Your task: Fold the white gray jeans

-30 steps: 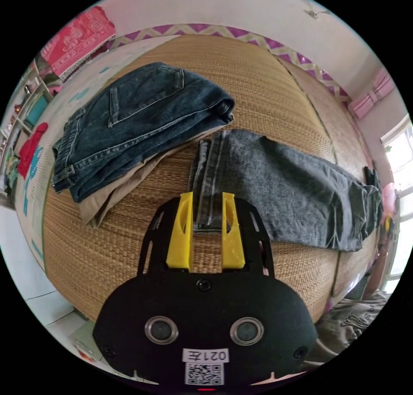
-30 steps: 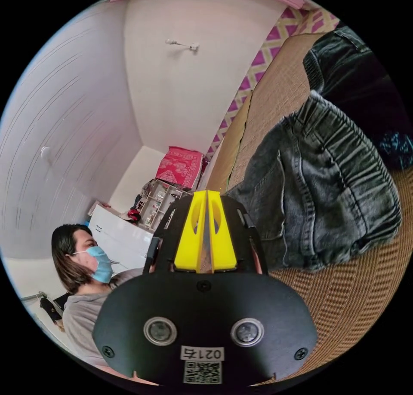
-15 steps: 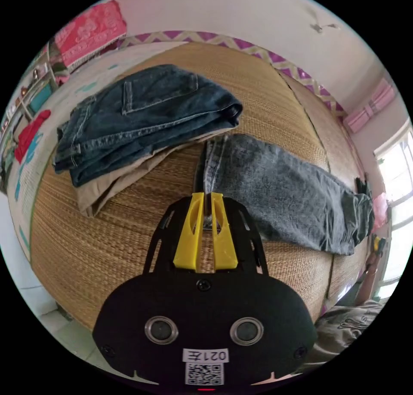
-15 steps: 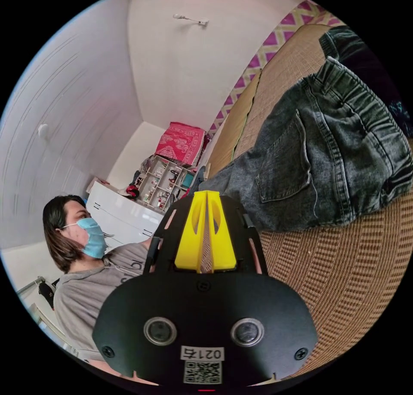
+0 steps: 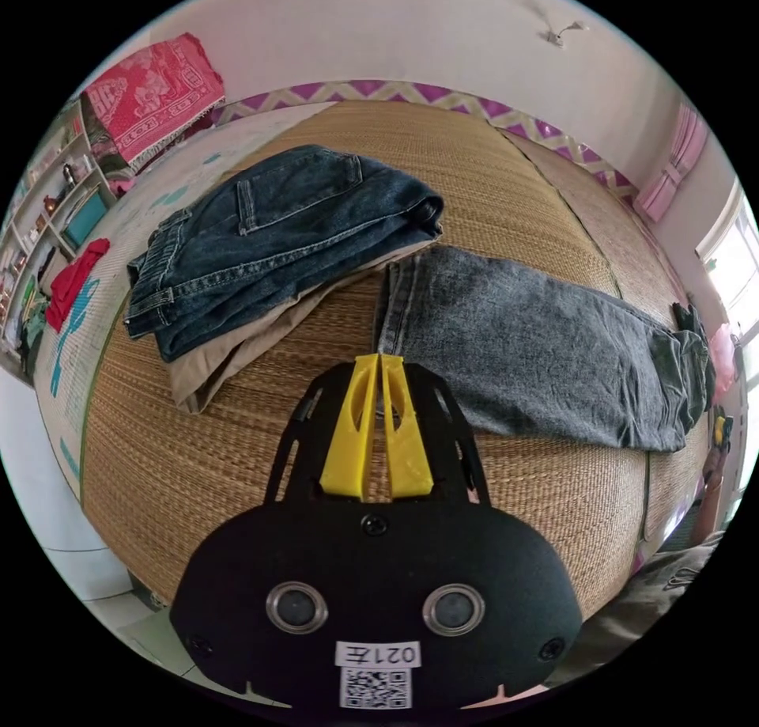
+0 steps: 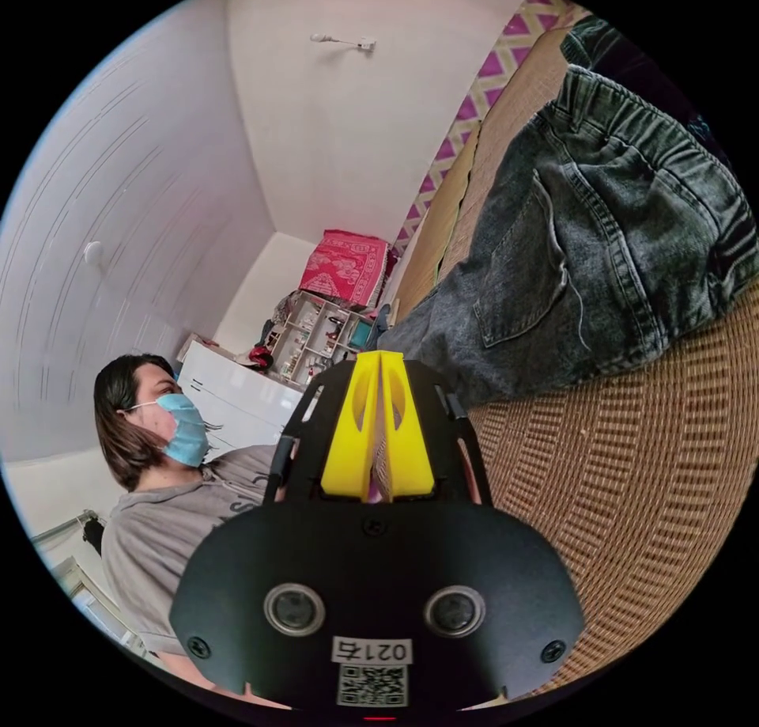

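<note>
The grey jeans (image 5: 538, 347) lie flat along the woven mat (image 5: 198, 458), legs together, hem towards me. My left gripper (image 5: 380, 358) sits at the hem's near corner, its yellow jaws closed with grey denim showing between them. In the right gripper view the jeans' waistband and back pocket (image 6: 569, 236) lie at the upper right. My right gripper (image 6: 379, 354) is shut, its tips at the lower edge of the thigh, and I see no fabric between its jaws.
Folded dark blue jeans (image 5: 277, 221) rest on a khaki garment (image 5: 237, 347) to the left of the hem. A person (image 6: 166, 474) sits beside the mat (image 6: 632, 482). A red cloth (image 5: 150, 86) and shelves (image 5: 55, 205) stand at the far left.
My left gripper's jaws have gone from open around the hem to shut on it. The right gripper stays shut, and its view has swung so that the waistband sits higher.
</note>
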